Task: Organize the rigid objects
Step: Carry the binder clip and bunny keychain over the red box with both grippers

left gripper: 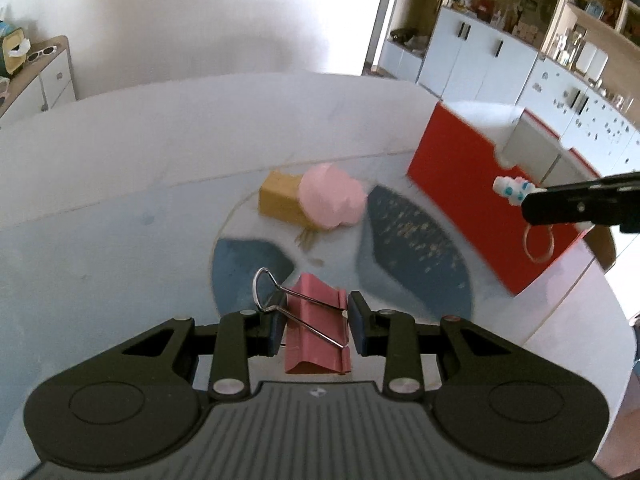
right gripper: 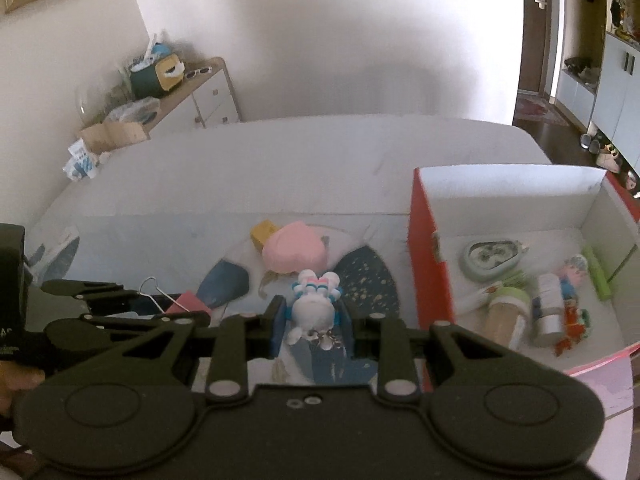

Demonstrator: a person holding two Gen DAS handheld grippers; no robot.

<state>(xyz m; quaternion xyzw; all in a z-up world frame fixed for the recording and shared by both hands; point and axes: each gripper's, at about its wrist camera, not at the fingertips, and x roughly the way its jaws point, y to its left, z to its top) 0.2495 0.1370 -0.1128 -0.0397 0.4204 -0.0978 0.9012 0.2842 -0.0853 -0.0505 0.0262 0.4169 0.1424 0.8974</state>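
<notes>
We hold two things above the pale blue tabletop [left gripper: 100,248]. Our left gripper [left gripper: 316,320] is clenched on a dusty-pink metal binder clip [left gripper: 316,336]; its blue pads [left gripper: 357,322] press the clip's folded body from both sides, and the two silver wire handles [left gripper: 266,288] cross over its top, one loop sticking up to the left. In the right wrist view the same clip [right gripper: 188,302] shows as a pink wedge with a thin wire loop, gripped by the black fingers at the left edge.

Our right gripper [right gripper: 312,320] grasps a small white plastic toy figure [right gripper: 314,304] with a round head and pink and blue stripes at the far end. The pads sit tight against its sides. From the left wrist view the figure [left gripper: 510,188] juts out of the black fingertips in front of the box's red wall, and a thin pale loop [left gripper: 540,244] hangs below those fingers.

On the tabletop, on a round printed mat with dark blue shapes [left gripper: 416,248], lie a soft-looking pink rounded lump [left gripper: 332,196] and a mustard-yellow block [left gripper: 280,196], touching each other.

To the right stands an open box with red outer walls and a white inside [right gripper: 430,264]. It holds a pale green oval case [right gripper: 490,258], a green-capped bottle [right gripper: 506,314], a white cylinder [right gripper: 550,312] and other small toys, too blurred to tell apart.
</notes>
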